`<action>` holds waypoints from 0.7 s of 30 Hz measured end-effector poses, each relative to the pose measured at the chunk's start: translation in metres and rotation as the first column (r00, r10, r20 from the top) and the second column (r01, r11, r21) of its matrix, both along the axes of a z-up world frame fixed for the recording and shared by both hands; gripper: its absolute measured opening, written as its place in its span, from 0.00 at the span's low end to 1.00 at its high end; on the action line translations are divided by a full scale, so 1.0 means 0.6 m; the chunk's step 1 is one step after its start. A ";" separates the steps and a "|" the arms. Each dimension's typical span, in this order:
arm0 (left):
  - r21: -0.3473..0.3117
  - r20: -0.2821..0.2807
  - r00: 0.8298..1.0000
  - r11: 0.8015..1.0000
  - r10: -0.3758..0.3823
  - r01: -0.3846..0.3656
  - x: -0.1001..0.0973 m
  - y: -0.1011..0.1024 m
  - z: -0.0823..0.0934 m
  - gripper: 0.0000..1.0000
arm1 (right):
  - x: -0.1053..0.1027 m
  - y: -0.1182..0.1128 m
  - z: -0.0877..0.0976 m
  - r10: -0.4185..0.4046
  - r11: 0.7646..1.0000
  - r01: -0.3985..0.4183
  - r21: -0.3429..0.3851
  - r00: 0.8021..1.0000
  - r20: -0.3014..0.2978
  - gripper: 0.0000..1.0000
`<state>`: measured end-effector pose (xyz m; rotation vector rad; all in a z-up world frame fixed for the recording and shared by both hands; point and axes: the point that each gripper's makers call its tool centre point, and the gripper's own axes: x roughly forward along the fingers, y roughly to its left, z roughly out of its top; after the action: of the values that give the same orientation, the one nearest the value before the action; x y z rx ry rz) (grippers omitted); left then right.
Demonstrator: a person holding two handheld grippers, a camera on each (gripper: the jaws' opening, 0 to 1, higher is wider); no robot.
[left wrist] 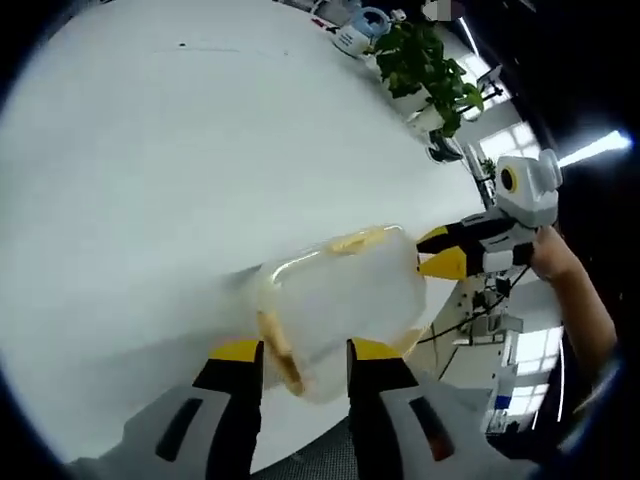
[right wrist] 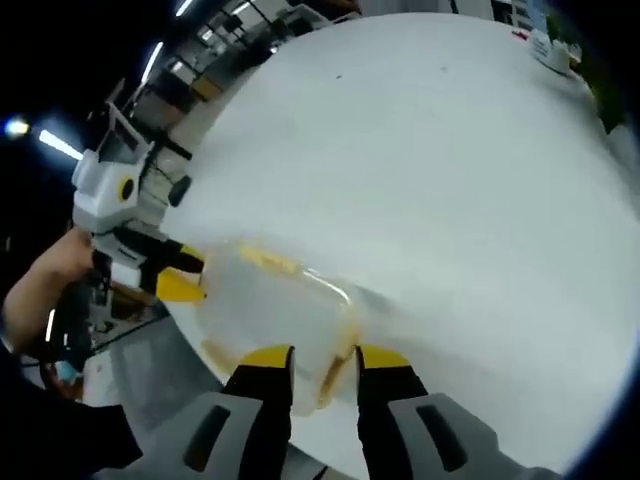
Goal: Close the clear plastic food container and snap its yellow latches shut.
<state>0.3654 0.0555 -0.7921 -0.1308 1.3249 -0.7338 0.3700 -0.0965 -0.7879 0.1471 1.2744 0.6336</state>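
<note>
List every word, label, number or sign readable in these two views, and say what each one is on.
None can be read.
The clear container and its yellow latches carry no visible print.
The mug at the white table's far edge, beside the plant: any marking is too small and blurred.

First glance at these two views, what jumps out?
The clear plastic container with yellow latches, at the white table's edge, a yellow-tipped claw at each end: left claw near, right claw at the far end. A leafy potted plant stands at the table's far side.
</note>
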 end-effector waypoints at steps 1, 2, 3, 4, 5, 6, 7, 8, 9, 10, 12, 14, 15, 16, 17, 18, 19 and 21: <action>0.014 0.024 0.999 1.000 -0.026 0.025 0.003 0.001 0.002 0.33 | 0.003 0.000 0.001 0.017 1.000 -0.017 -0.008 1.000 0.016 0.23; 0.019 0.031 0.999 0.999 -0.038 0.037 0.004 0.001 0.004 0.33 | 0.006 0.001 0.002 0.049 0.999 -0.048 -0.026 0.998 0.042 0.23; 0.022 0.035 0.998 0.999 -0.050 0.050 0.004 -0.001 0.005 0.33 | 0.010 0.001 0.003 0.066 0.997 -0.064 -0.040 0.996 0.061 0.23; 0.020 0.033 0.998 0.998 -0.055 0.054 0.003 -0.003 0.006 0.34 | 0.011 0.002 0.005 0.075 0.996 -0.072 -0.048 0.995 0.072 0.23; 0.016 0.042 0.997 0.998 -0.067 0.066 0.002 -0.007 0.010 0.34 | 0.015 0.007 0.010 0.086 0.996 -0.082 -0.044 0.992 0.092 0.23; 0.019 0.055 0.995 0.997 -0.079 0.079 0.003 -0.008 0.012 0.34 | 0.016 0.010 0.011 0.087 0.996 -0.083 -0.042 0.992 0.093 0.22; 0.028 0.077 0.992 0.995 -0.101 0.100 0.008 -0.009 0.012 0.34 | 0.016 0.015 0.012 0.097 0.995 -0.094 -0.043 0.991 0.092 0.21; 0.039 0.100 0.986 0.991 -0.131 0.127 0.011 -0.010 0.013 0.34 | 0.018 0.016 0.012 0.123 0.992 -0.118 -0.053 0.987 0.103 0.21; 0.058 0.129 0.978 0.986 -0.161 0.155 0.014 -0.011 0.013 0.34 | 0.020 0.017 0.011 0.166 0.985 -0.158 -0.077 0.978 0.126 0.21; 0.073 0.141 0.973 0.982 -0.182 0.173 0.014 -0.012 0.012 0.34 | 0.021 0.017 0.011 0.176 0.982 -0.165 -0.087 0.976 0.131 0.21; 0.086 0.142 0.964 0.973 -0.224 0.214 0.005 -0.015 0.010 0.36 | 0.027 0.021 0.010 0.239 0.967 -0.218 -0.129 0.954 0.179 0.21; 0.084 0.139 0.965 0.974 -0.222 0.211 0.005 -0.018 0.009 0.39 | 0.022 0.027 0.011 0.242 0.966 -0.222 -0.130 0.955 0.169 0.21; 0.078 0.152 0.959 0.970 -0.239 0.229 0.004 -0.020 0.011 0.39 | 0.023 0.031 0.012 0.256 0.963 -0.235 -0.128 0.950 0.180 0.20; 0.075 0.165 0.954 0.968 -0.251 0.242 0.004 -0.022 0.013 0.38 | 0.026 0.037 0.014 0.280 0.958 -0.259 -0.124 0.939 0.202 0.19; 0.076 0.172 0.952 0.967 -0.253 0.243 0.005 -0.023 0.014 0.37 | 0.026 0.040 0.015 0.288 0.956 -0.266 -0.126 0.935 0.206 0.18; 0.080 0.181 0.948 0.965 -0.261 0.250 0.006 -0.025 0.016 0.36 | 0.024 0.044 0.015 0.302 0.951 -0.280 -0.128 0.929 0.212 0.17; 0.080 0.194 0.943 0.963 -0.270 0.259 0.008 -0.028 0.019 0.35 | 0.023 0.049 0.016 0.325 0.945 -0.303 -0.126 0.918 0.226 0.14; 0.088 0.231 0.922 0.950 -0.312 0.300 0.010 -0.036 0.026 0.32 | 0.022 0.054 0.014 0.351 0.935 -0.328 -0.134 0.908 0.227 0.13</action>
<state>0.3713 0.0340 -0.7767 0.2082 1.1389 -0.9476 0.3831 -0.0640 -0.7794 -0.2331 1.0902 0.8614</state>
